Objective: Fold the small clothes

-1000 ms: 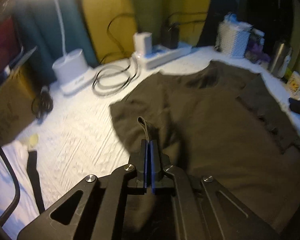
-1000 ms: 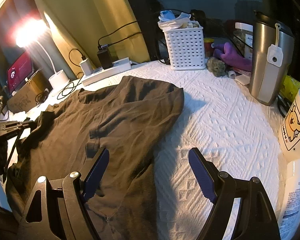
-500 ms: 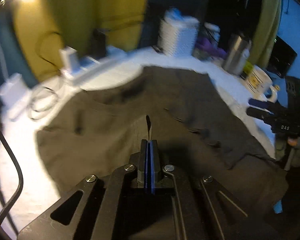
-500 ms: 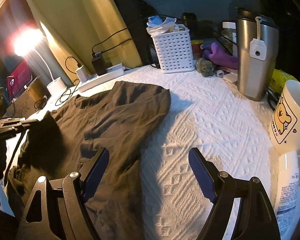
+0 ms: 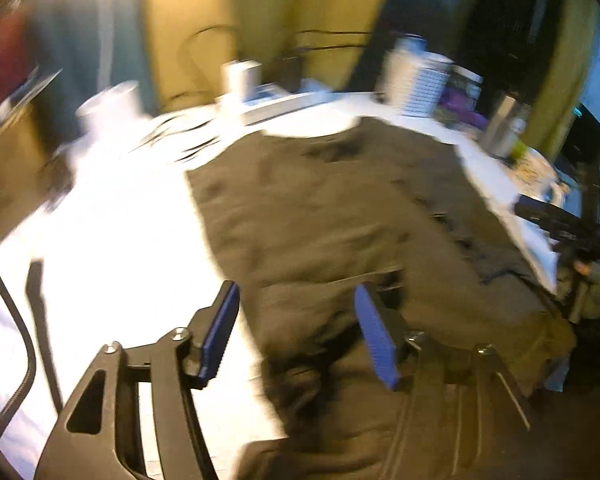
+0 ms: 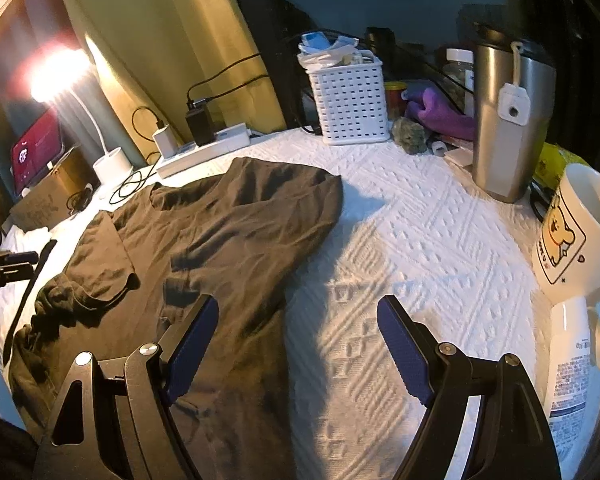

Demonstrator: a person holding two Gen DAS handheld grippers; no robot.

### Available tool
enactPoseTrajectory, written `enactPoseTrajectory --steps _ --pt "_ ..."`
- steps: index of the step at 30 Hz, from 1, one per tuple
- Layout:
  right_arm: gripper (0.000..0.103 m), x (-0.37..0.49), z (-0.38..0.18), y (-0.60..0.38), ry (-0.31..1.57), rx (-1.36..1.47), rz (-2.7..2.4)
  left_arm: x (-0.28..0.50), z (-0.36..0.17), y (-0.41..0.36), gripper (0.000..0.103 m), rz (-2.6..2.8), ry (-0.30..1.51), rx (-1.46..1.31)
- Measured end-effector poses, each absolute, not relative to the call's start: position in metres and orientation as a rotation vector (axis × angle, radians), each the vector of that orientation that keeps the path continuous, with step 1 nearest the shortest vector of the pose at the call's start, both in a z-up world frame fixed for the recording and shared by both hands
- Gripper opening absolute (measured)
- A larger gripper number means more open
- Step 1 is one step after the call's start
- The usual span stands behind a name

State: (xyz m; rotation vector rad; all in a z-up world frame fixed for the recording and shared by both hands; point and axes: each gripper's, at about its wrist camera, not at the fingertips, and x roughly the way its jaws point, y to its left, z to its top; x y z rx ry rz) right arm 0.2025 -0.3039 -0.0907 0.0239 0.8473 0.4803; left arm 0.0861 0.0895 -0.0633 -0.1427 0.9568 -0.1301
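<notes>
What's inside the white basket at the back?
The basket holds crumpled white wrappers or papers and something blue poking above its rim. Anything deeper is hidden by its walls and the top layer. In the left wrist view it is too blurred to tell.

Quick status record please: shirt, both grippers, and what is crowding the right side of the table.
shirt: dark shirt lying on the white cloth, left sleeve folded in over the body
left gripper: jaws have just been opening, over the shirt's near edge, pads not pressing on it
right gripper: open, empty, over the shirt's right edge
right side: steel tumbler, bear mug, white basket
</notes>
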Motion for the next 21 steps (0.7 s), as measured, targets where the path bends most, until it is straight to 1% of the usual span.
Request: enactPoseTrajectory --steps 4,9,10,11,12,13,15,21 --pt "0.083 0.197 -0.084 -0.286 0.844 -0.009 0.499 0.086 -0.083 0.106 0.062 -0.143 0.96 -0.254" --pt "0.083 0.19 -0.078 -0.277 0.843 -0.024 0.497 0.092 -0.096 0.084 0.061 -0.217 0.955 -0.189" --pt "0.083 0.189 -0.078 -0.276 0.843 -0.025 0.494 0.092 -0.098 0.081 0.058 -0.23 0.958 -0.172" --pt "0.083 0.187 -0.077 -0.277 0.843 -0.025 0.49 0.094 -0.102 0.076 0.04 -0.24 0.971 -0.156" --pt "0.083 0.186 -0.077 -0.277 0.844 -0.024 0.486 0.096 -0.105 0.072 0.029 -0.234 0.987 -0.126" --pt "0.083 0.186 -0.078 -0.278 0.845 -0.024 0.482 0.095 -0.105 0.069 0.027 -0.221 0.981 -0.089" --pt "0.083 0.184 -0.078 -0.28 0.85 -0.023 0.474 0.09 -0.101 0.066 0.017 -0.222 0.957 -0.06" --pt "0.083 0.18 -0.082 -0.282 0.862 -0.023 0.465 0.073 -0.079 0.049 0.016 -0.246 0.864 0.028"
